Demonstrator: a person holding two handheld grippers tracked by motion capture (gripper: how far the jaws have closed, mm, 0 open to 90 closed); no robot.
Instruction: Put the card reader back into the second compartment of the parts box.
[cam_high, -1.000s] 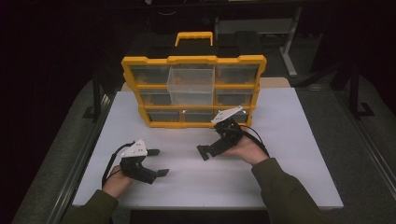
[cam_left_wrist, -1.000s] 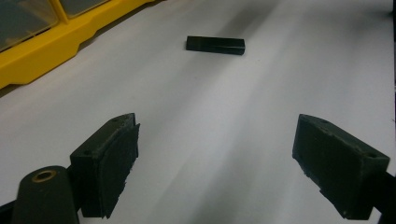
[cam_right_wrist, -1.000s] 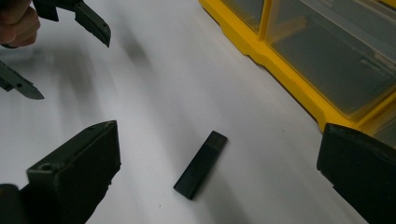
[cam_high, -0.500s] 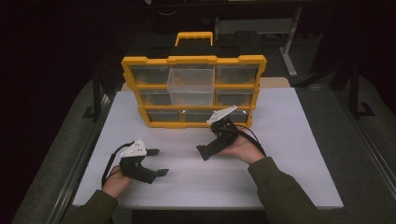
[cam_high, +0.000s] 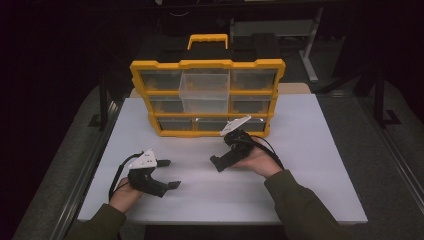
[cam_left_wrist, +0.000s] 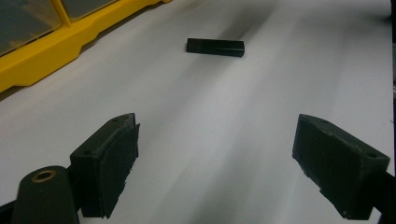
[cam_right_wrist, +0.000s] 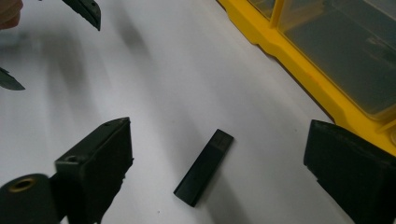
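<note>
- Jaws of the right gripper (cam_right_wrist: 217, 172) stand spread and have just been closing a little, with a small black block (cam_right_wrist: 204, 167) flat on the white table (cam_right_wrist: 163, 84) between them, untouched.
- Left gripper (cam_left_wrist: 215, 163) rests at the near left, spread wide and holding nothing.
- Block (cam_left_wrist: 215, 47) lies well beyond it, just near of the yellow drawer case (cam_high: 207, 97).
</note>
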